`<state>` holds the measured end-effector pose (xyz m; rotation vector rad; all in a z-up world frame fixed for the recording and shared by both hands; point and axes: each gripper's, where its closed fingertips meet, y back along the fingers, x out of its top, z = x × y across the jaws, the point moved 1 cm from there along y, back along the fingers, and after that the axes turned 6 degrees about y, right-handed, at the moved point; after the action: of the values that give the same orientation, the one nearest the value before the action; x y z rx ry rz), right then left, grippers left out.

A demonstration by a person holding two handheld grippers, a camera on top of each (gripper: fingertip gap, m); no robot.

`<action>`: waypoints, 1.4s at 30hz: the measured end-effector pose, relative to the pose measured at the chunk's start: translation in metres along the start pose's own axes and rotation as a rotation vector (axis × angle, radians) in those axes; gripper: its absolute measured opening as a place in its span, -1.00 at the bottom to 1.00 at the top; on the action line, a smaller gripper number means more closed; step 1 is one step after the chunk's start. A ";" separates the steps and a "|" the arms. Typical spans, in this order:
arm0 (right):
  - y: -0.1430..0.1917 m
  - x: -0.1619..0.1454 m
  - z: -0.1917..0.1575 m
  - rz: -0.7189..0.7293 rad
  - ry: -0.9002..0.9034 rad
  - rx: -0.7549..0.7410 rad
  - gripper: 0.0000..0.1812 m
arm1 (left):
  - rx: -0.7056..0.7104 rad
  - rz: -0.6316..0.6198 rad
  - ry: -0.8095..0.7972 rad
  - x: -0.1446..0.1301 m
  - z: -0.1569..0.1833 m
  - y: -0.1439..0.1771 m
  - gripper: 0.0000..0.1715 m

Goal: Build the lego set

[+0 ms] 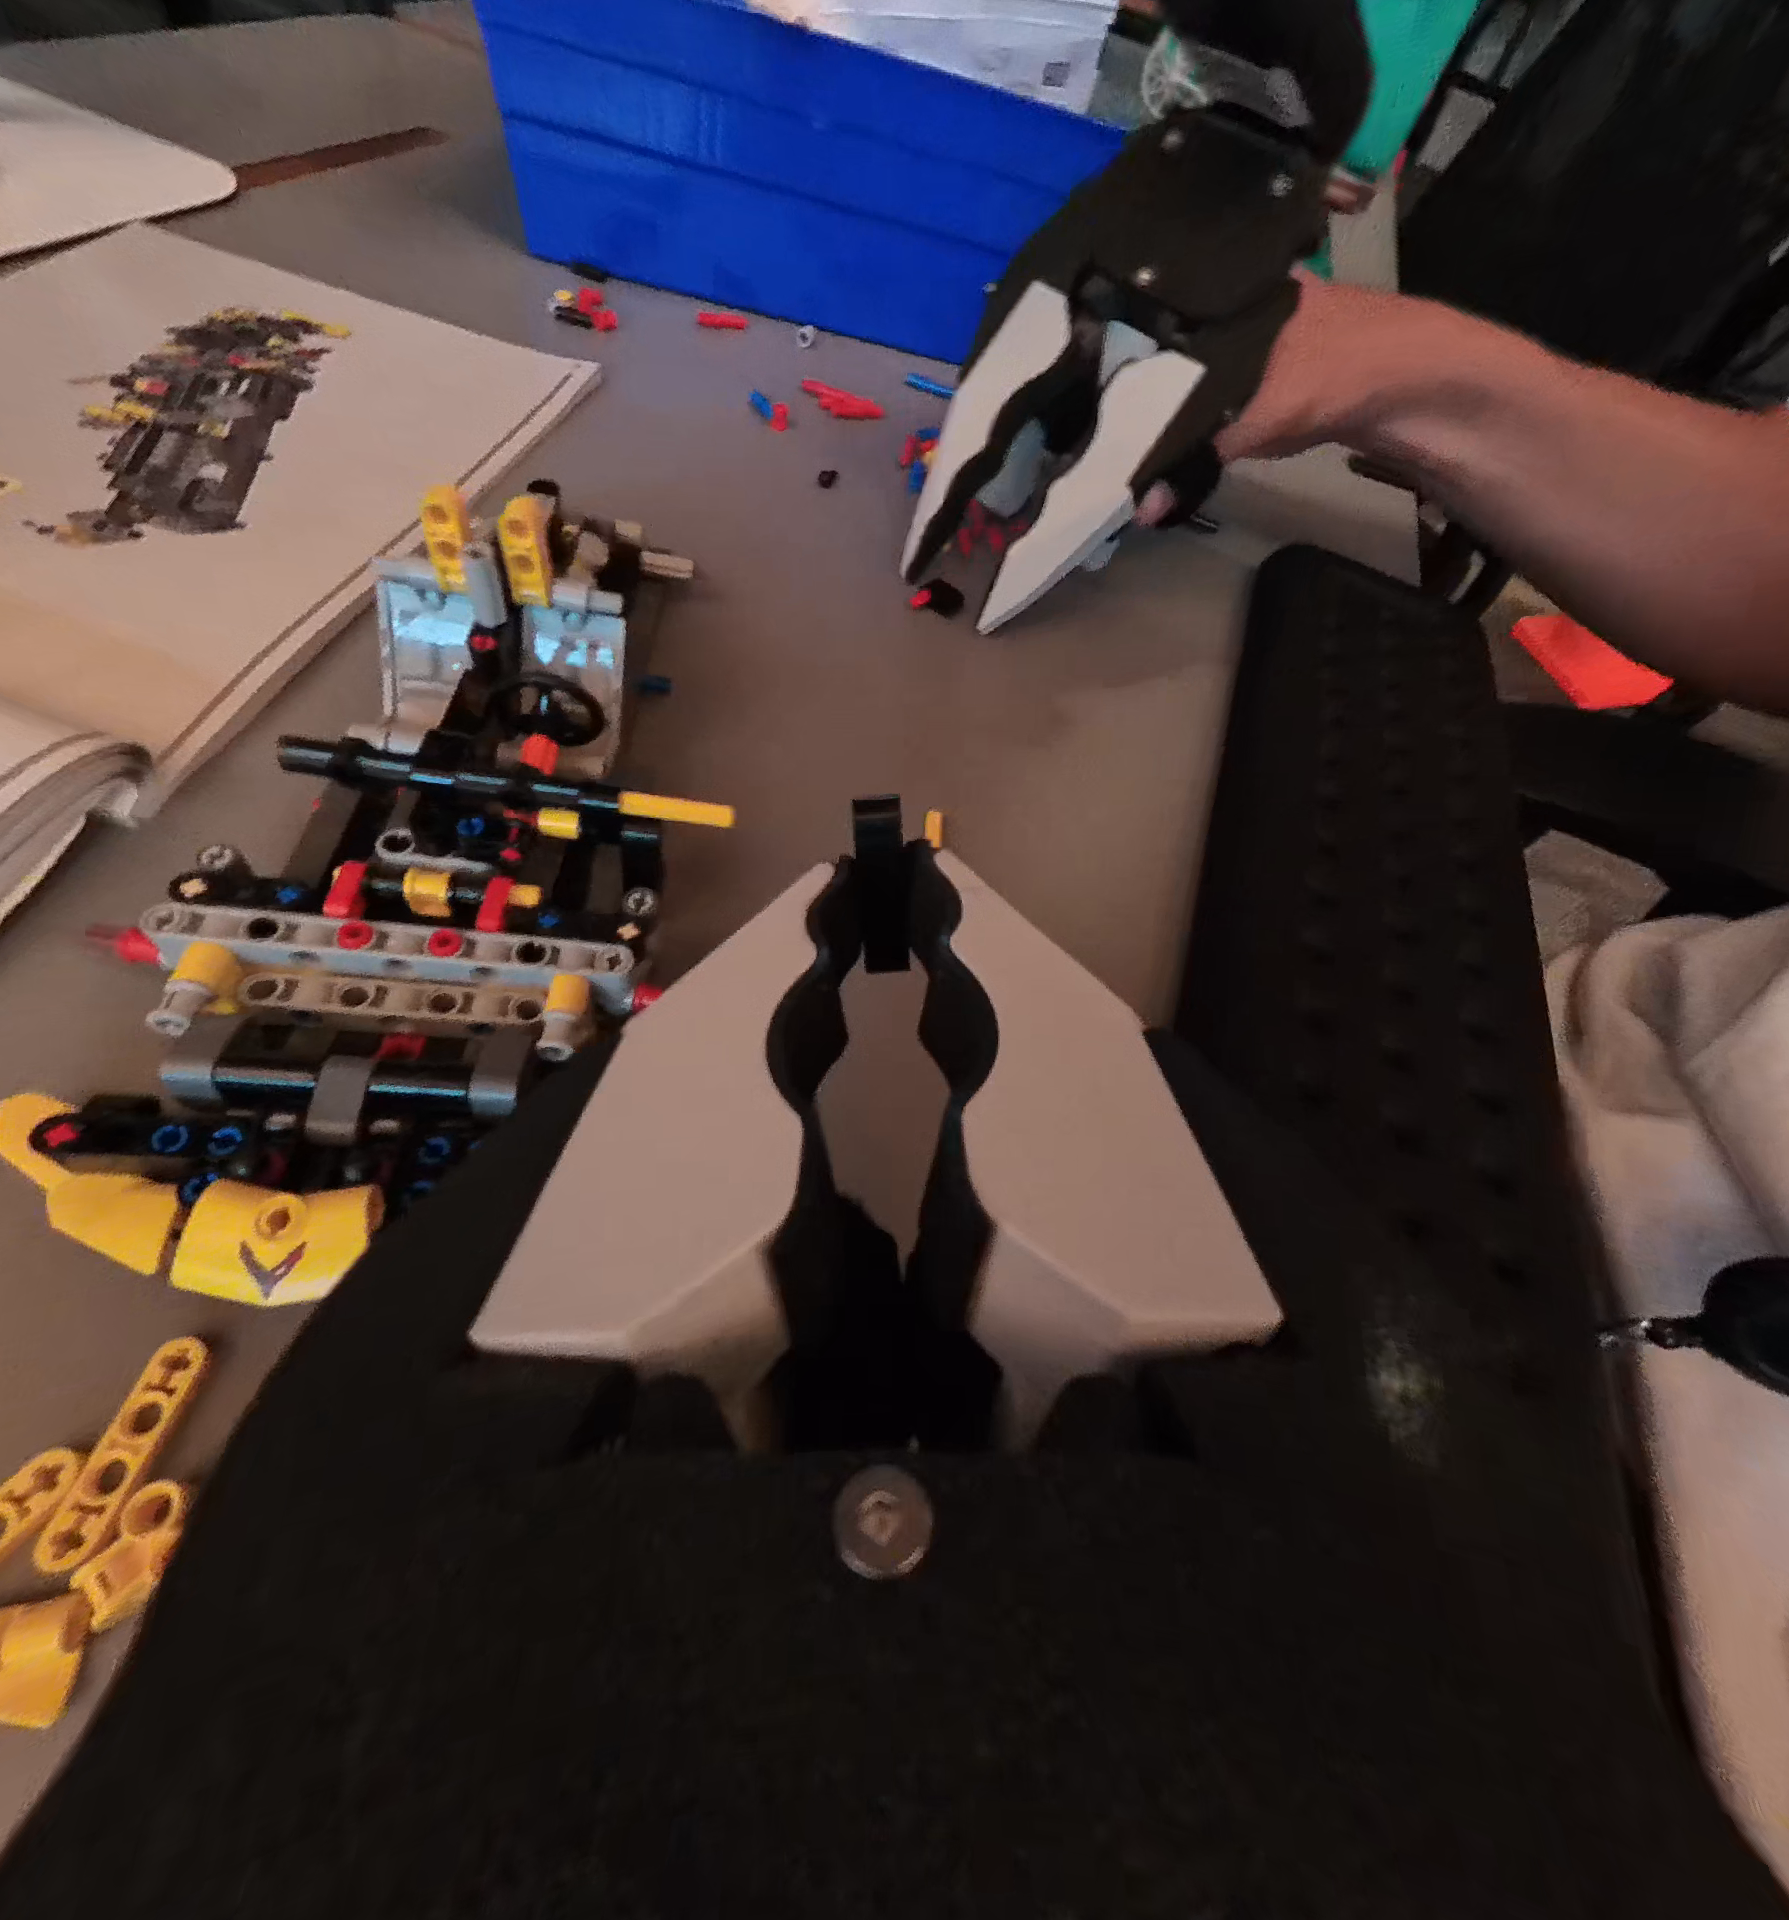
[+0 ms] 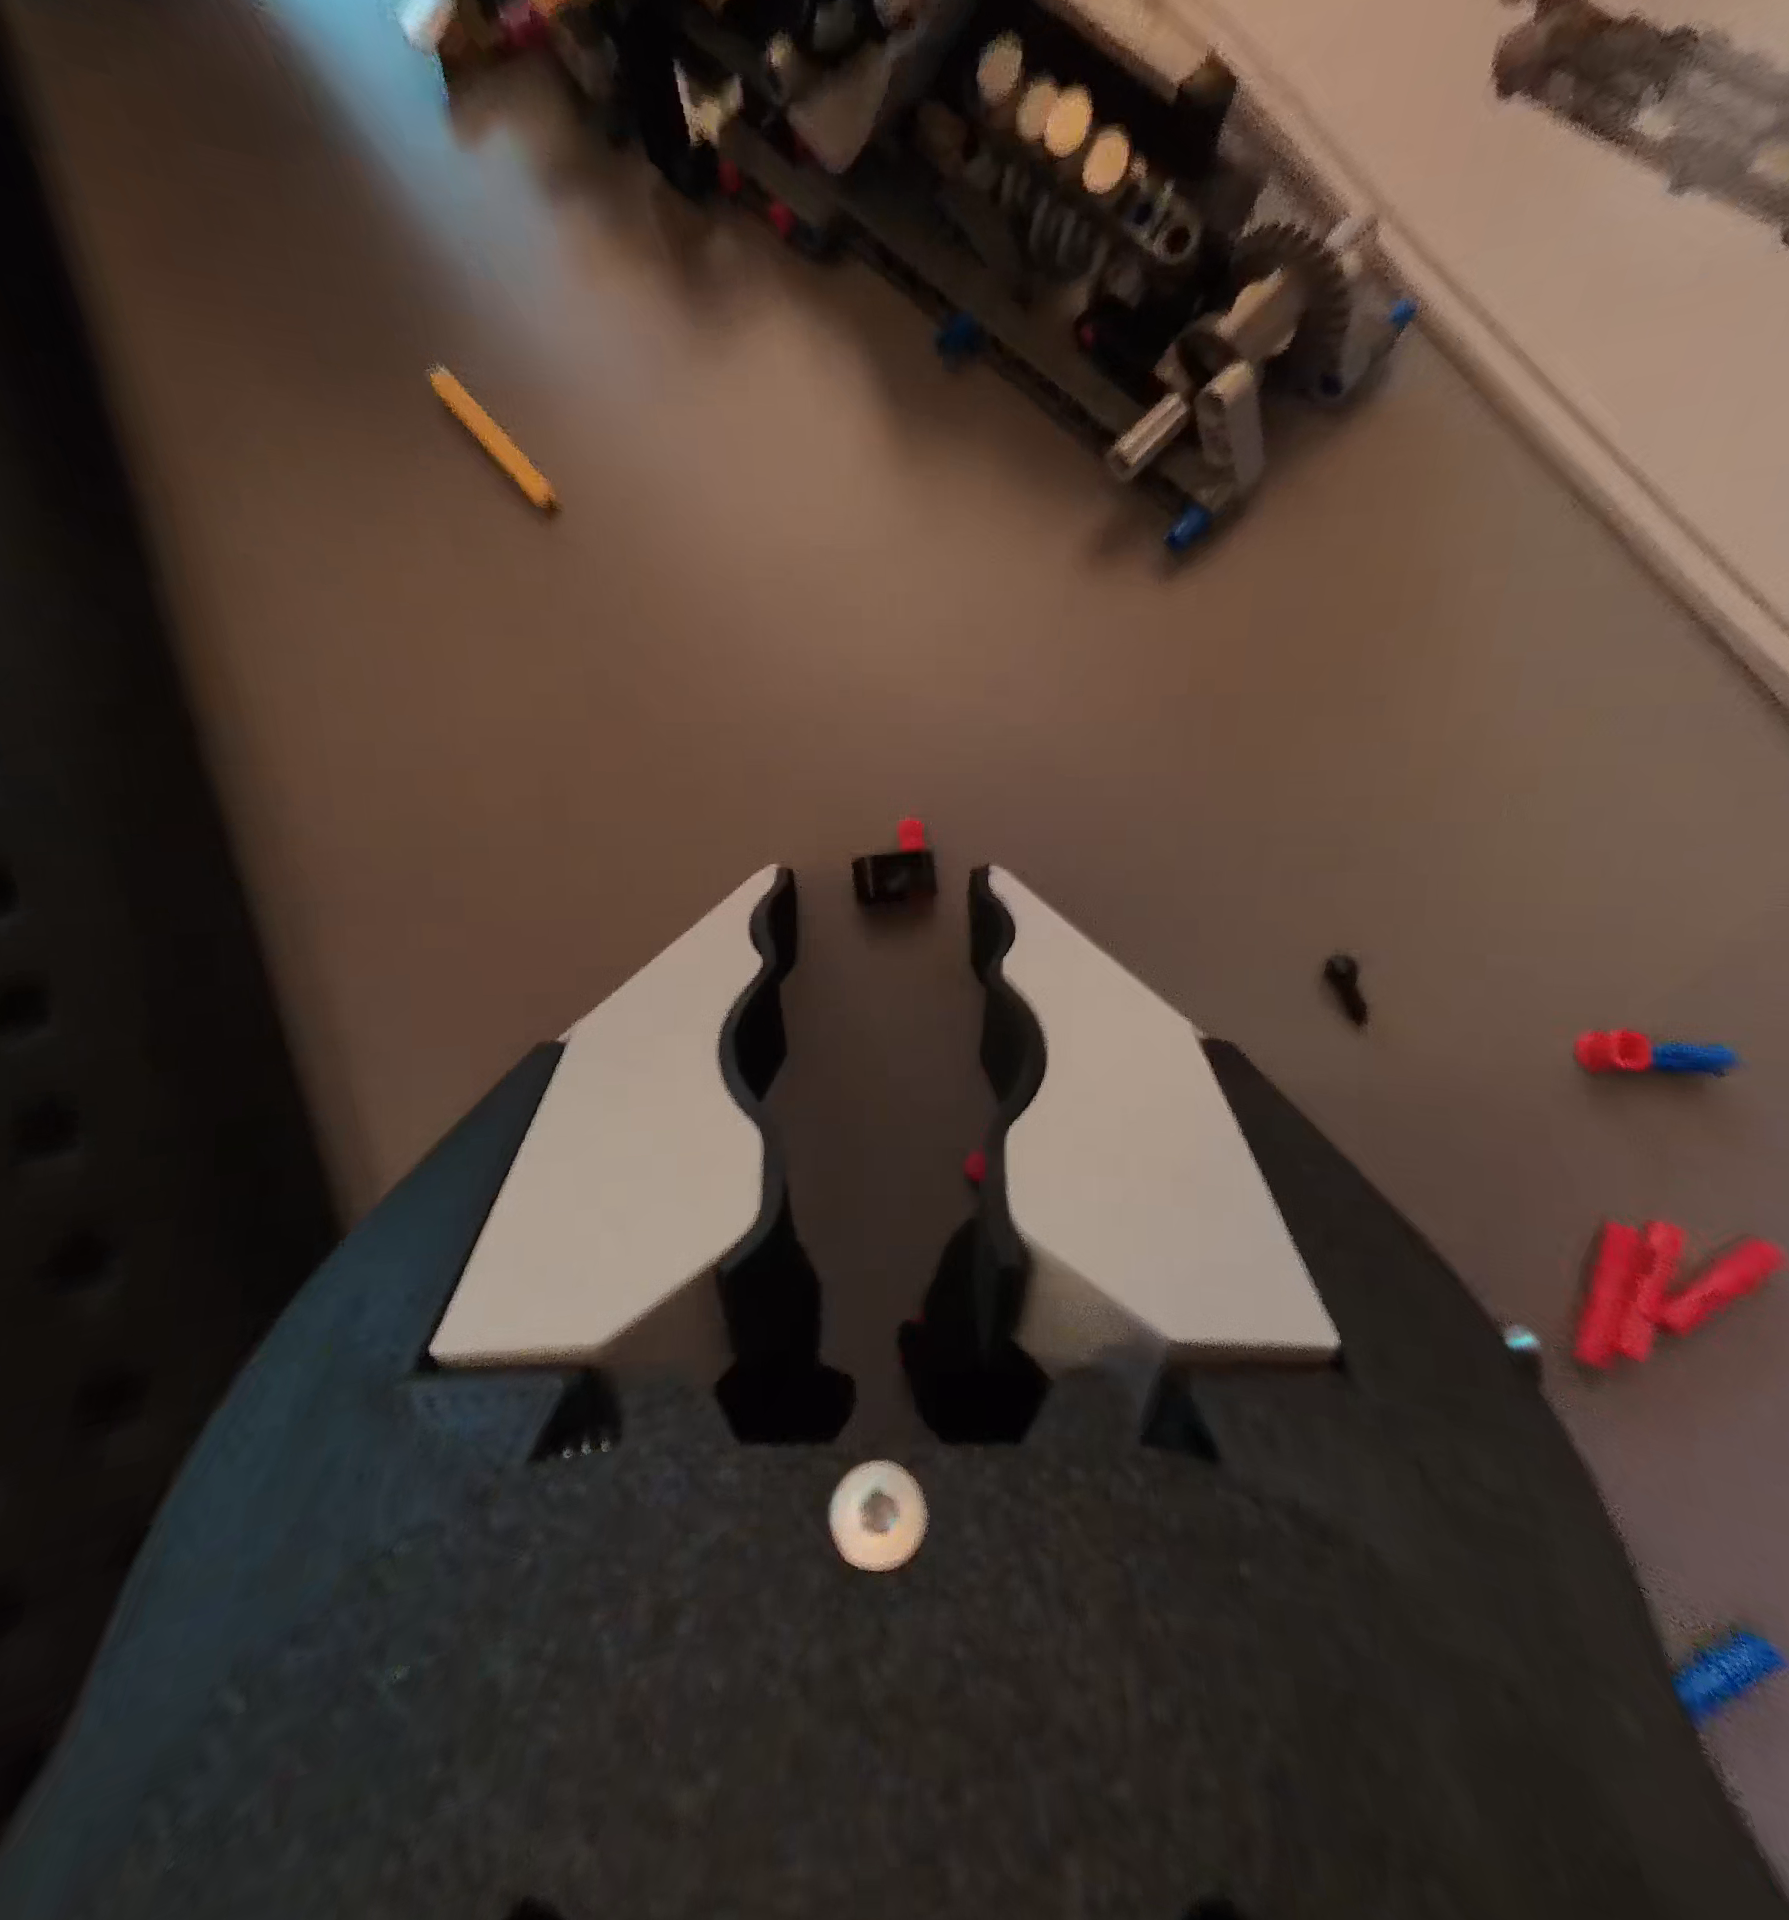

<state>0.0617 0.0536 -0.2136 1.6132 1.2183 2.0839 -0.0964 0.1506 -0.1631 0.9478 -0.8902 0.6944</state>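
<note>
My left gripper [image 1: 882,871] is shut on a small black piece [image 1: 879,883] with a bit of yellow beside it, held above the table right of the car chassis [image 1: 422,883], a black, grey and yellow build. My right gripper [image 2: 882,883] is open, its tips either side of a small black connector with a red pin [image 2: 895,871] lying on the table. In the left wrist view the right gripper [image 1: 957,597] points down at that same black and red piece [image 1: 937,597]. The chassis rear with gears [image 2: 1129,281] lies ahead of the right gripper.
An open instruction book [image 1: 194,499] lies left of the chassis. A blue bin [image 1: 786,177] stands at the back. Loose red and blue pins [image 2: 1659,1299] lie right of the right gripper, a yellow axle [image 2: 493,438] to its left. Yellow parts [image 1: 59,1538] sit near left. A black perforated tray [image 1: 1368,883] lies right.
</note>
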 end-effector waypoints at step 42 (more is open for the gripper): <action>-0.018 0.173 -0.106 0.692 -1.065 0.871 -0.85 | 0.411 0.130 -0.690 0.029 0.011 0.004 -0.95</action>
<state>-0.1004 0.1245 -0.1128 3.2006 1.2220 0.4158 -0.0892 0.1461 -0.1330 1.5552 -1.4552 0.6806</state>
